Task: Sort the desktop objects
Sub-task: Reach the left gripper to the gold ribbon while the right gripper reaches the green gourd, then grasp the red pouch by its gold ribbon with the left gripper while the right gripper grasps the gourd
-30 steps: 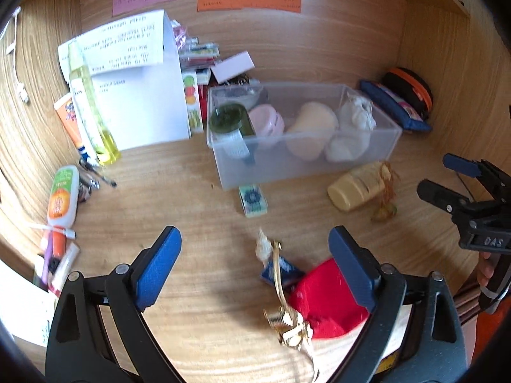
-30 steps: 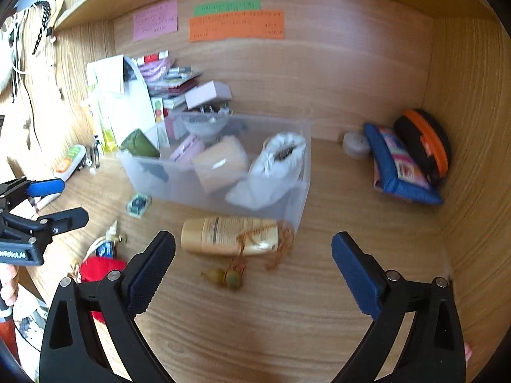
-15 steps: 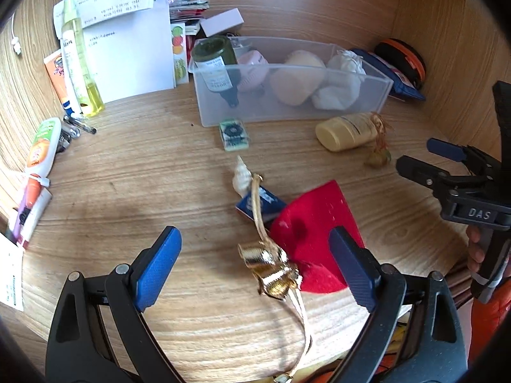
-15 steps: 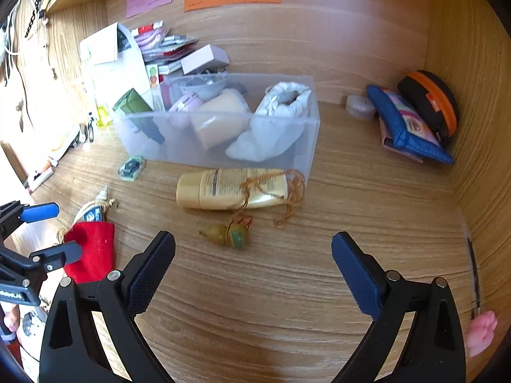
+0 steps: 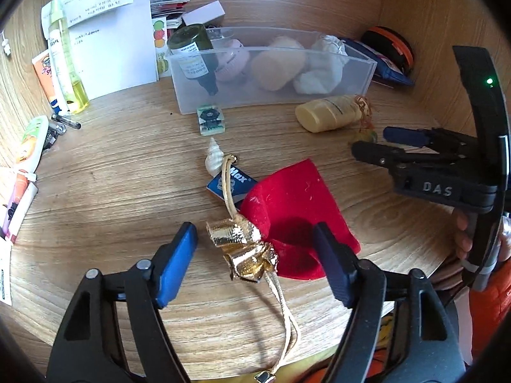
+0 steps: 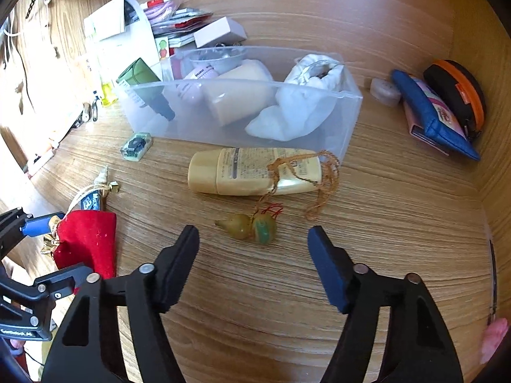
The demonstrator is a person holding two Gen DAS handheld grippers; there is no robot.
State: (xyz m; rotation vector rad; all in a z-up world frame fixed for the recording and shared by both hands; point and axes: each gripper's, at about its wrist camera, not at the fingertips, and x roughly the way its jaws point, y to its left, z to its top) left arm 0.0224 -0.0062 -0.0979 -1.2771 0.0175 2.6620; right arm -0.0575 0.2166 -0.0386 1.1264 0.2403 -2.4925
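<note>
Velvety red pouch (image 5: 293,204) with crinkled gold-foil neck now bracketed by left gripper (image 5: 255,265), narrowed but ungripped; right gripper (image 6: 254,266) spread wide.

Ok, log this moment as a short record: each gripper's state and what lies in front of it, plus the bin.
left gripper: open, straddling the gold neck of the red pouch
right gripper: open, empty, facing the gourd charm
cream tube: lying on the desk, charm's cord draped over it
clear bin: holds green bottle, white pouch and other items
</note>
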